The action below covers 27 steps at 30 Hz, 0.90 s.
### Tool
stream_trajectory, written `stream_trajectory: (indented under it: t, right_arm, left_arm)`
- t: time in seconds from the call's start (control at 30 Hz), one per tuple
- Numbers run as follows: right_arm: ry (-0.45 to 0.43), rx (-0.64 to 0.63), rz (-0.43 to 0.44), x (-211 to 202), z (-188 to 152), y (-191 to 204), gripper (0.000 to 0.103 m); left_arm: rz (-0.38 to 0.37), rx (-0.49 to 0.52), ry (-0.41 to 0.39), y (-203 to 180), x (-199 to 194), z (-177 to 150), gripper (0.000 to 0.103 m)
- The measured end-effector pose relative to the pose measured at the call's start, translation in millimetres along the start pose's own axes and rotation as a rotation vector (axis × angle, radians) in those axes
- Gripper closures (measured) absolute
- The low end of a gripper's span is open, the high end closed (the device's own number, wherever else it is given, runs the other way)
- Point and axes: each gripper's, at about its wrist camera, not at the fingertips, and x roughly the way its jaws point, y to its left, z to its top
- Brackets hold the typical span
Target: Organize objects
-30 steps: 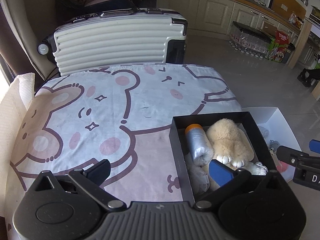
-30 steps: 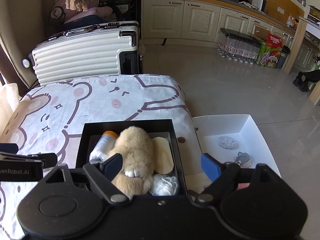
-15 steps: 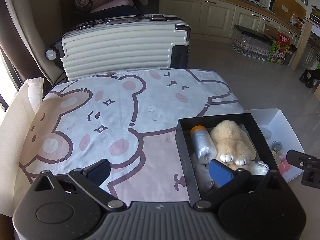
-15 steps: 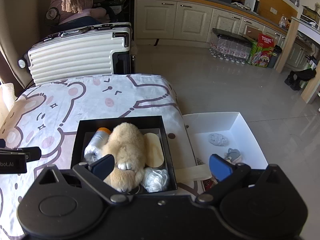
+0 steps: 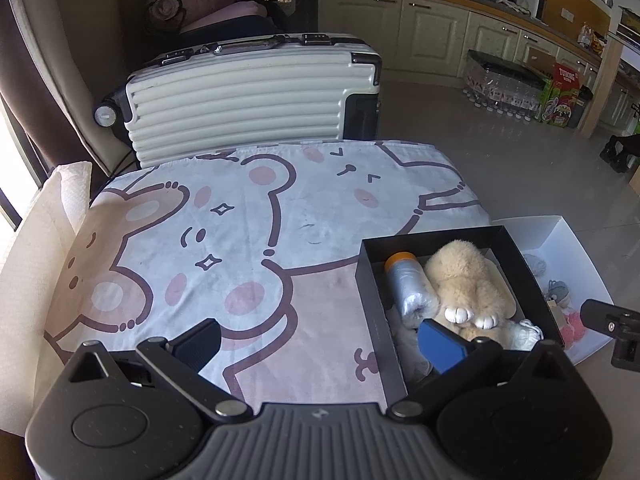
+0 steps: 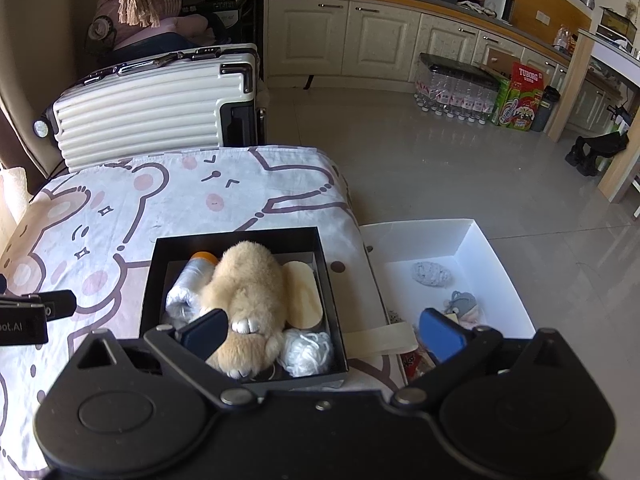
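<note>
A black box (image 6: 152,276) (image 5: 366,276) rests on the cartoon-print cloth (image 5: 256,208) at the table's right edge. It holds a beige plush rabbit (image 6: 248,280) (image 5: 464,276), a silver bottle with an orange cap (image 6: 188,284) (image 5: 406,284), a cream oval piece (image 6: 302,294) and a ball of white yarn (image 6: 306,350). My right gripper (image 6: 320,334) hovers open over the box's near edge, nothing between its fingers. My left gripper (image 5: 320,344) is open too, above the cloth at the box's near left corner.
A white box (image 6: 488,256) (image 5: 560,236) stands lower, right of the table, with a grey pouch (image 6: 432,274) and small toys. A white ribbed suitcase (image 5: 252,92) lies behind the table. Water bottles and a green carton (image 6: 516,96) stand on the floor.
The right gripper's jaws have spread wider. Both cameras have drawn back a little, so the box and table sit slightly farther off. The box's contents have not moved.
</note>
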Motion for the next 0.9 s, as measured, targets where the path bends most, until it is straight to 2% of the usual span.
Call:
stream_trajectory:
  t: [0.9]
  right_arm:
    - [0.007,-0.011,-0.001,1.4,-0.1,1.6,0.000]
  left_arm:
    - [0.005,0.002,0.018,2.1,4.1,-0.5,0.000]
